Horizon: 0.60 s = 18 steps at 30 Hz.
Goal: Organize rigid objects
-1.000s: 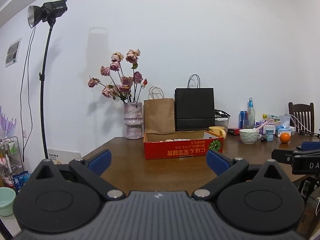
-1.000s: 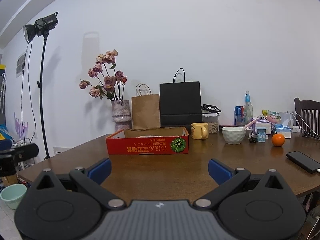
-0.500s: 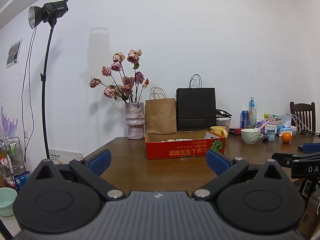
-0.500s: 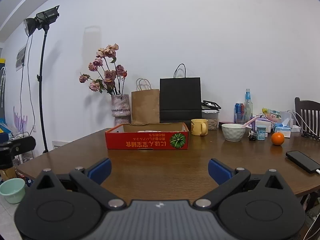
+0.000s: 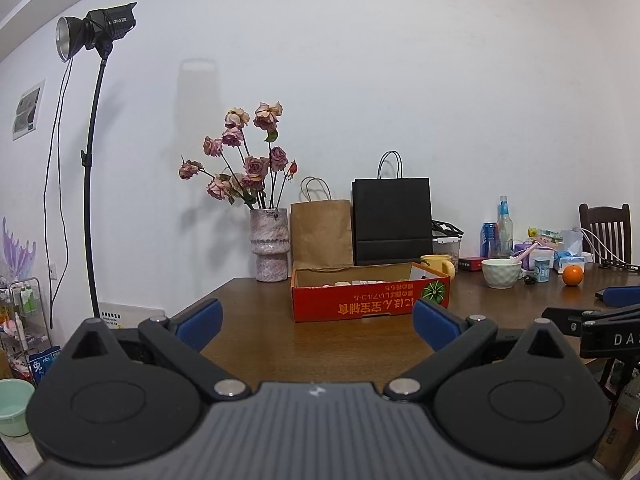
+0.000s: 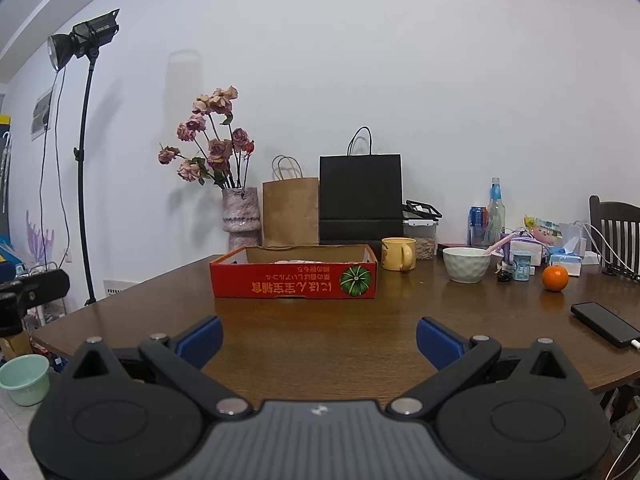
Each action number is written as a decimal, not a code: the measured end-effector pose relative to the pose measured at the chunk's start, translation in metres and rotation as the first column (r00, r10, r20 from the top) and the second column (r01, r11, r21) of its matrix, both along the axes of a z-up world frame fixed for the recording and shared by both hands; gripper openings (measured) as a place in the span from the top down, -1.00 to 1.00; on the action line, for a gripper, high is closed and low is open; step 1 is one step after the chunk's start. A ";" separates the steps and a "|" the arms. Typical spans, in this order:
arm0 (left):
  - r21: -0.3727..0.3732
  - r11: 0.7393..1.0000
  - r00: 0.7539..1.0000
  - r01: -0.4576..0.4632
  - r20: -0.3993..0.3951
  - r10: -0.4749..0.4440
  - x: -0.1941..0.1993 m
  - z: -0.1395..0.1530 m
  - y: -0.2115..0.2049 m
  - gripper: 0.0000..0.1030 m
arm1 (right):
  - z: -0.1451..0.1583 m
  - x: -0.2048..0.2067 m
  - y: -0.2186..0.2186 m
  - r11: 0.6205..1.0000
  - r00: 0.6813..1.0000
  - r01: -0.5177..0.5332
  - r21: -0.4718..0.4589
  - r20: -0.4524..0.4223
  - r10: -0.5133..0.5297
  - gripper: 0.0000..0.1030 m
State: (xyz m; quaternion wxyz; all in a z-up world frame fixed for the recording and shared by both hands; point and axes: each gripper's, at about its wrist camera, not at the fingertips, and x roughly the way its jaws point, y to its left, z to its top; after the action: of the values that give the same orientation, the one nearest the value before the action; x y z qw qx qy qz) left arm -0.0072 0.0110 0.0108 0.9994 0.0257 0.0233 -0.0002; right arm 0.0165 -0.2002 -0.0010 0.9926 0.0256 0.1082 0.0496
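A red cardboard box with pale items inside sits mid-table. To its right stand a yellow mug, a white bowl with a pink spoon, a small blue-white cup and an orange. My left gripper hovers open near the table's front edge, short of the box. The right gripper is open too, over the table, empty. Its blue tip shows at the right edge of the left wrist view.
A wooden table carries a vase of dried roses, a brown bag, a black bag, a can, a bottle and a phone. A light stand rises left, a chair right, a green bucket on the floor.
Both grippers have risen slightly and moved a little forward; the table and box sit lower and larger in the right wrist view. Both stay open and empty.
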 end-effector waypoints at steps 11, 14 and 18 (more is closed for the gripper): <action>-0.006 1.000 1.000 -0.001 -0.003 0.001 -0.001 0.000 -0.002 -1.00 | -0.001 -0.001 0.002 1.000 1.000 0.001 0.000 0.000 -0.001 -1.00; -0.007 1.000 1.000 -0.005 0.002 0.005 -0.001 0.000 -0.002 -1.00 | -0.001 -0.001 0.002 1.000 1.000 0.001 0.001 -0.001 -0.001 -1.00; -0.010 1.000 1.000 -0.003 -0.003 0.003 0.000 0.000 -0.001 -1.00 | -0.002 -0.001 0.003 1.000 1.000 -0.001 0.000 -0.004 0.001 -1.00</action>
State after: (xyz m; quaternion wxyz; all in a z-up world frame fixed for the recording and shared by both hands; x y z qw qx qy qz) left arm -0.0073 0.0096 0.0111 0.9995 0.0206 0.0249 0.0013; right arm 0.0152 -0.1973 -0.0027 0.9923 0.0258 0.1104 0.0500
